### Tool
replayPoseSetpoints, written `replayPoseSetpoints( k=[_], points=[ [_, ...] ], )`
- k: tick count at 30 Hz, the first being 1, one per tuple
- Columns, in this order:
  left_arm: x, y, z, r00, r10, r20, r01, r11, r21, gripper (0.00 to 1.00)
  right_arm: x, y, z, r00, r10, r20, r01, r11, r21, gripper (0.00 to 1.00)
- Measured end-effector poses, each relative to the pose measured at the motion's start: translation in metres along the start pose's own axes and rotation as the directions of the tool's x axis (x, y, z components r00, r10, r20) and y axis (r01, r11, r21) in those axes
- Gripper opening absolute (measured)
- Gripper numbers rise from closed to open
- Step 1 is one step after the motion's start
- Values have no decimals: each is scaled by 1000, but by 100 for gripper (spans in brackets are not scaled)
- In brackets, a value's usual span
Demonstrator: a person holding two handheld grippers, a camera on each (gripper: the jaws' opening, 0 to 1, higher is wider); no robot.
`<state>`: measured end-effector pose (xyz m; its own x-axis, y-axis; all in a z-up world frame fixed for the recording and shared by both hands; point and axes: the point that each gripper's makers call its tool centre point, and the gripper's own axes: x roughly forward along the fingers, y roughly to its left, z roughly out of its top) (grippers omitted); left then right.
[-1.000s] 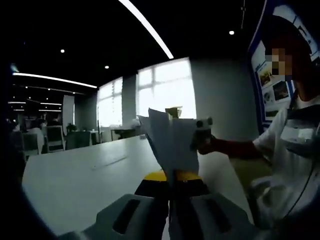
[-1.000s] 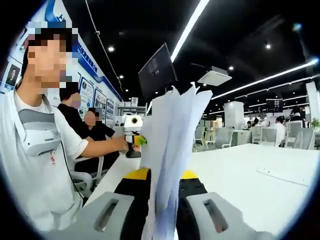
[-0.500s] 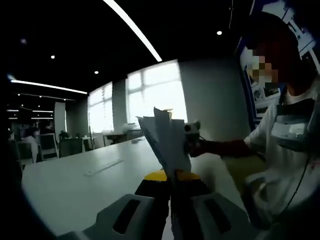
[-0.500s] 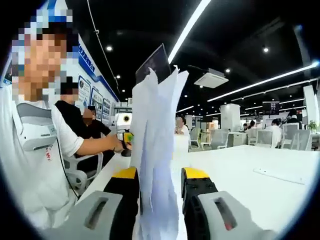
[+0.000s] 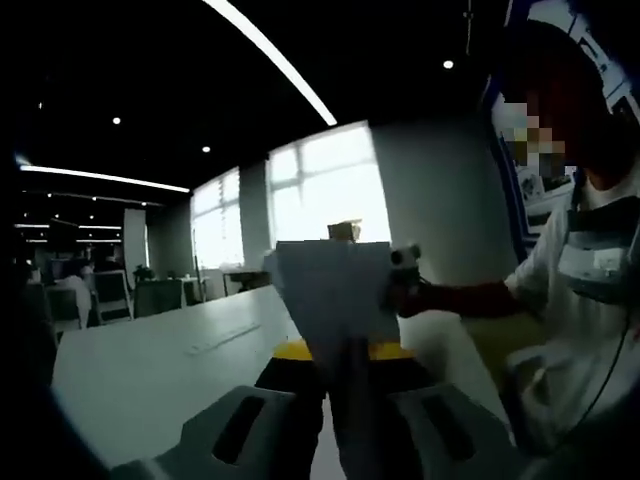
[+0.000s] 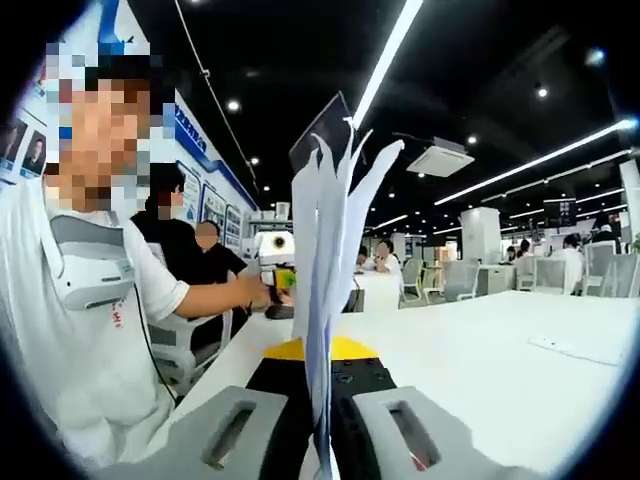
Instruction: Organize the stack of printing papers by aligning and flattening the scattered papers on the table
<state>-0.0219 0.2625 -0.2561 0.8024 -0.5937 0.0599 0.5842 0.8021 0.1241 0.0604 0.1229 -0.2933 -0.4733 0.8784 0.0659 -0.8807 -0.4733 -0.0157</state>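
Each tool, left (image 5: pixel 345 362) and right (image 6: pixel 322 385), grips an opposite edge of the light, floppy paper stack (image 6: pixel 330 260) held upright over the table (image 6: pixel 500 370); its fanned tops probably slip easily, so holds near the edges suit.

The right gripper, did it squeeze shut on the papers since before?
Yes. The right gripper was gaping around the papers half a second ago; now its jaws pinch them tight.
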Motion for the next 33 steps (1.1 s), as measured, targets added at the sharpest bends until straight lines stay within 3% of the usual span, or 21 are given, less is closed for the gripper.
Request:
replayPoseSetpoints(
  k=[7,8,10,13,14,16,19,21,24,27,29,30,33],
  points=[
    [0,12,18,998,63,-8,-62,992,113,31,-1,2,1,1000,14,3,-14,1000,-4,0],
    [-3,16,27,997,74,-2,-73,988,135,32,-1,3,0,1000,15,1,-15,1000,-2,0],
    [-6,14,51,999,26,41,-31,991,133,33,-1,4,1,1000,15,-6,-15,1000,-7,0],
    [-2,5,64,997,-60,-47,64,995,77,38,-2,4,2,1000,21,-19,-22,1000,-11,0],
    [2,2,58,987,-90,-134,100,992,71,40,-2,4,2,999,24,-21,-24,1000,-8,0],
    [10,2,48,963,-96,-252,114,992,58,45,-2,4,2,999,24,-22,-24,1000,-9,0],
    [27,2,38,930,-90,-356,119,991,61,54,-2,3,2,1000,22,-23,-22,1000,-7,0],
    [39,0,39,926,-113,-361,143,988,55,53,-2,3,2,1000,24,-21,-24,1000,-6,0],
    [58,-4,37,901,-141,-411,187,980,73,51,-1,5,3,999,29,-26,-30,999,-11,0],
    [78,-14,32,864,-196,-463,258,963,74,44,1,8,4,999,37,-37,-37,999,-17,0],
    [90,-19,25,827,-219,-517,305,949,86,37,1,8,4,998,39,-44,-40,999,-20,0],
    [96,-20,25,831,-218,-511,299,951,81,35,2,8,4,998,39,-45,-40,999,-21,0],
    [107,-26,18,816,-241,-525,323,944,69,14,1,6,3,998,33,-48,-34,999,-13,0]
  ],
)
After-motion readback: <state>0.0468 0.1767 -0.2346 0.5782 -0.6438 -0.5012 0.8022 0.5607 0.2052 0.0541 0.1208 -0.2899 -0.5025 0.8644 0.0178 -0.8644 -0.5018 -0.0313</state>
